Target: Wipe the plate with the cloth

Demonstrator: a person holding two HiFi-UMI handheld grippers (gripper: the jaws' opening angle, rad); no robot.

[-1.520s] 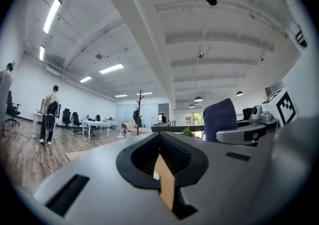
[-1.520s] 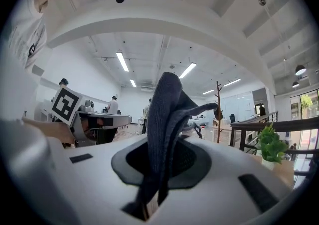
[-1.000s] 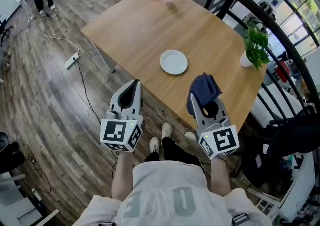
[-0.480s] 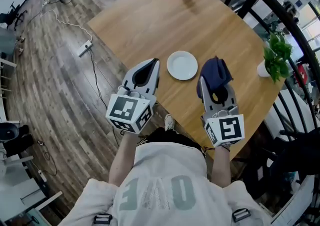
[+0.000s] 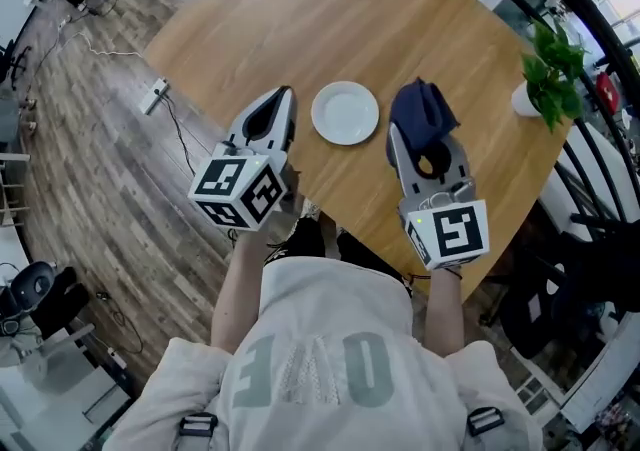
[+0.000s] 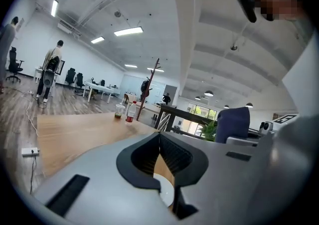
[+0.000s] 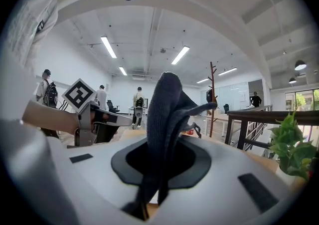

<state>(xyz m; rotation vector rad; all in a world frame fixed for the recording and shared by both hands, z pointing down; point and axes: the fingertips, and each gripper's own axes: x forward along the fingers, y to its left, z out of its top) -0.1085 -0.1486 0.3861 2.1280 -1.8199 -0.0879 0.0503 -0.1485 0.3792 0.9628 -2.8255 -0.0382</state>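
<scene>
Your left gripper [image 5: 284, 99] has its jaws pressed together on nothing, tips just left of the white plate [image 5: 345, 112] on the wooden table [image 5: 260, 19]. Your right gripper [image 5: 418, 147] is clamped on the dark blue cloth [image 5: 421, 111], which stands bunched just right of the plate, not touching it. The grey letters on your shirt [image 5: 310, 379] look like "OE", though I can't read them for certain. The bottle [image 6: 130, 112] at the far edge has a red label, too small to read.

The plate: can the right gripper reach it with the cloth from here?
Probably yes. The right gripper, shut on the cloth, is just right of the plate with nothing between them; the left gripper sits on the plate's other side.
</scene>
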